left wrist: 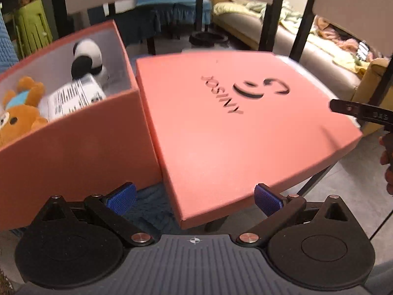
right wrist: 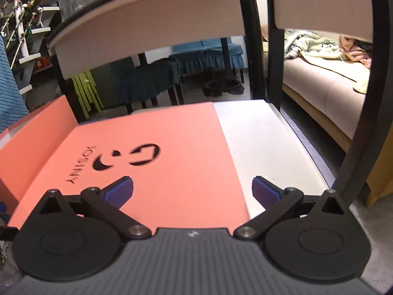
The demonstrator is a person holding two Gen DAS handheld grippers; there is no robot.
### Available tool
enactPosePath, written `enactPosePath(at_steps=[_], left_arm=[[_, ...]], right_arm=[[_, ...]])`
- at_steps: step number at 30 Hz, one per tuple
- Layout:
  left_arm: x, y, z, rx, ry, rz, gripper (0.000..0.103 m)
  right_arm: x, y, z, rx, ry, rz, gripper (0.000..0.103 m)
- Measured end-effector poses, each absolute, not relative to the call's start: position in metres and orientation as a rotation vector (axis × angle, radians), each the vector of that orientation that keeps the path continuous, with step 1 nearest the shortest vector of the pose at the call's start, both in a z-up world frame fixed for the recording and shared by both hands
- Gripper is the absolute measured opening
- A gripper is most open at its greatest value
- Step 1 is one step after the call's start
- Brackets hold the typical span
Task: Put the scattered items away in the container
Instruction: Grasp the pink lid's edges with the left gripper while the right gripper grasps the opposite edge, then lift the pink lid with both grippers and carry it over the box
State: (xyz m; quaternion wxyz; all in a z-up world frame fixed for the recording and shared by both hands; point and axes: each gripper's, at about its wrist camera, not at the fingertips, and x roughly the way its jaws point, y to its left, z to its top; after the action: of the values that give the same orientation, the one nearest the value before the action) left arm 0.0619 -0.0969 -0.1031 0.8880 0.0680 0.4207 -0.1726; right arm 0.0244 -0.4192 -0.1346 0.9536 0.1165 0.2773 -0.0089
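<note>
On the white bench (right wrist: 258,142), toys are boxed (left wrist: 73,132); the lid (left wrist: 233,127) is flanked by both grippers' (left wrist: 194,196) (right wrist: 192,191) spread fingers, awaiting lifting.

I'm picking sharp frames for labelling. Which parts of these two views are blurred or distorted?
Left wrist view: the lid logo and the toys in the box are motion-smeared; the fisheye bows the lid's edges. Right wrist view: the lid logo is softly smeared, the chair frame curves; both grippers look sharp.

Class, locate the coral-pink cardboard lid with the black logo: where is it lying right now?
The coral-pink cardboard lid lies flat on the white tabletop, immediately right of the open coral-pink box holding plush toys, in both wrist views.
</note>
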Motion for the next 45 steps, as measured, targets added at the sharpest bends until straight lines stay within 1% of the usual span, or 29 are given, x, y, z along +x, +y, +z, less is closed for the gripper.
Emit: enactPosePath(at_steps=[3,8,11,14,18,31,35,40,45], left_arm=[[0.070,-0.093,-0.107,0.079,0.916,-0.385,0.103],[0.073,-0.095,-0.104,0.074,0.909,-0.407,0.103],[0.077,-0.098,-0.107,0.056,0.935,-0.439,0.103],[0.079,-0.106,-0.112,0.074,0.960,-0.479,0.103],[0.075,-0.111,-0.114,0.117,0.949,-0.467,0.103],[0.041,-0.109,-0.111,0.127,0.975,-0.491,0.103],[0.048,-0.105,-0.111,0.070,0.985,-0.511,0.103],[0.066,-0.084,-0.113,-0.026,0.989,-0.534,0.103],[0.094,-0.050,-0.135,-0.258,1.138,-0.572,0.103]], right_arm=[[0.027,-0.426,-0.142,0.279,0.589,-0.006,0.103],[0.030,-0.427,-0.149,0.320,0.622,0.029,0.103],[0.033,-0.427,-0.149,0.317,0.623,0.035,0.103],[0.032,-0.432,-0.149,0.337,0.621,0.061,0.103],[0.026,-0.437,-0.148,0.363,0.622,0.089,0.103],[-0.027,-0.437,-0.143,0.361,0.633,0.114,0.103],[-0.035,-0.443,-0.145,0.372,0.619,0.122,0.103],[-0.029,-0.469,-0.159,0.521,0.655,0.099,0.103],[-0.025,-0.497,-0.177,0.675,0.633,0.148,0.103]])
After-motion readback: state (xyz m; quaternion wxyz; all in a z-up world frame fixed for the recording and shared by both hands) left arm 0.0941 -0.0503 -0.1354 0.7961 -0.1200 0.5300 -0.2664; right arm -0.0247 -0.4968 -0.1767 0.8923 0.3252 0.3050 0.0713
